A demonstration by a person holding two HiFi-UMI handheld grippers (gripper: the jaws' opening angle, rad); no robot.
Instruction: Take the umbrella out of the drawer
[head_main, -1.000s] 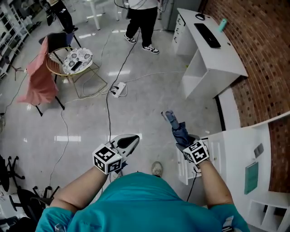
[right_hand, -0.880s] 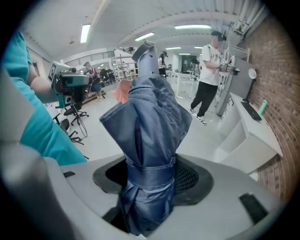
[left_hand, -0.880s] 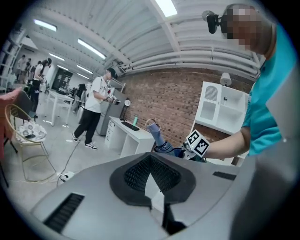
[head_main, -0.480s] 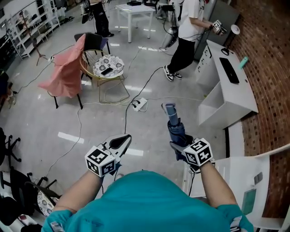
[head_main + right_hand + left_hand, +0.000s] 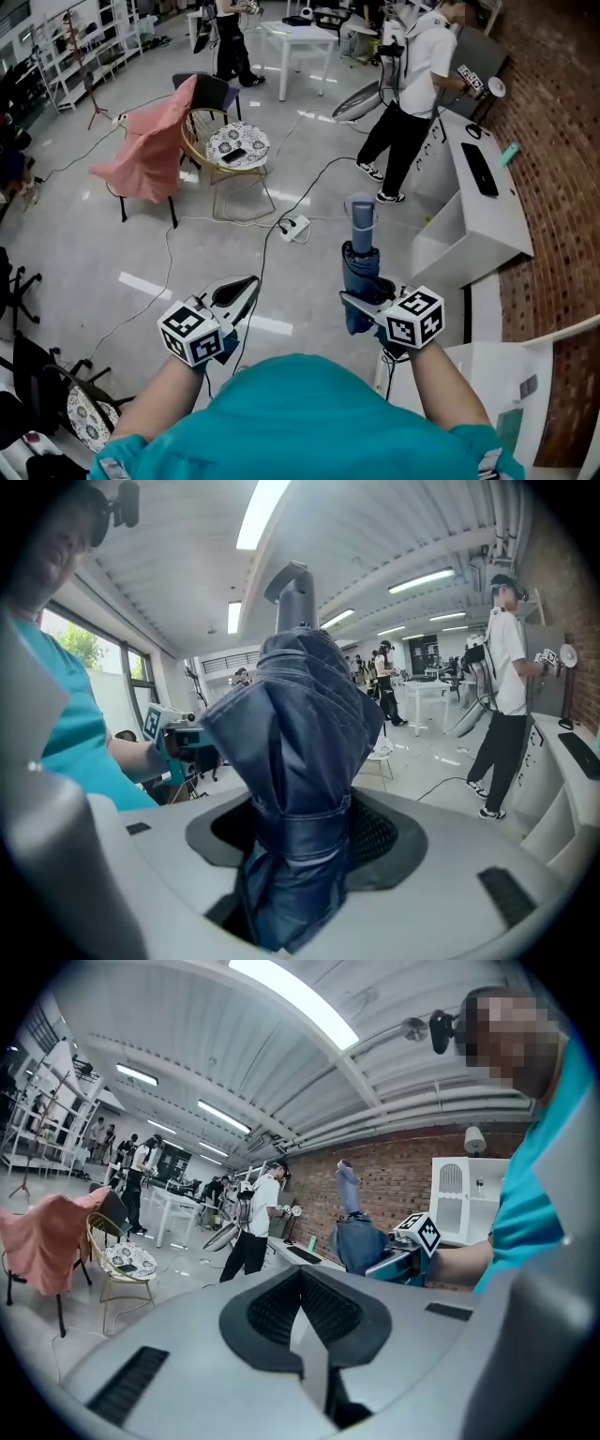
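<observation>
Plainly, right hand-held gripper (image 5: 362, 306) clamps the umbrella (image 5: 302, 742); left hand-held gripper (image 5: 249, 283) closed, empty.

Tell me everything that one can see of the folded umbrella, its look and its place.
The umbrella is a compact folding one, closed; its dark blue fabric, thin cloth by its look, lies in loose folds bound by a strap of the same fabric. A grey, blunt handle sticks out at the far end. The right gripper is shut on its wrapped middle and holds it in the air above the floor, handle pointing away from the person. Nothing else touches it.
</observation>
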